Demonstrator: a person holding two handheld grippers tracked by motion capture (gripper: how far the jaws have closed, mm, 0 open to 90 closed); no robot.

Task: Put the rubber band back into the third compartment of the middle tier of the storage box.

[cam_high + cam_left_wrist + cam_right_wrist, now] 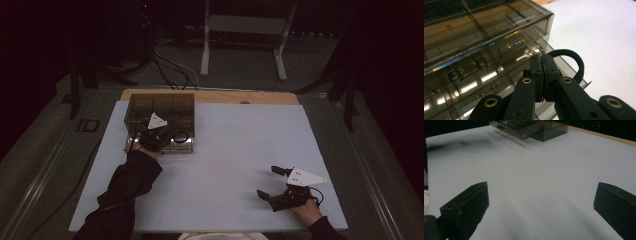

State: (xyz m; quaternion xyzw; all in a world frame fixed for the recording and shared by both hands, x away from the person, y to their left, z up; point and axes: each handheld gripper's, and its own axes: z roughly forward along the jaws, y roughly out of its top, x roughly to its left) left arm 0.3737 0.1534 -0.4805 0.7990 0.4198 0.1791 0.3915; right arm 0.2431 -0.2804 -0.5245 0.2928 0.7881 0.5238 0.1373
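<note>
**White table sheet, smoked drawer box, two hand-held grippers**

White sheet (225, 165) covers our wooden table. Item one: smoky clear plastic drawer box (160, 112) at the far left, its lower drawer (486, 82) pulled out. Item two: our left gripper (543, 75), forearm stretched forward, jaws pinched tight on a black elastic hair band (574, 62) held over the drawer's front edge. Item three: our right gripper (272, 182), resting low near the right corner, jaws spread wide with nothing between them.
</note>
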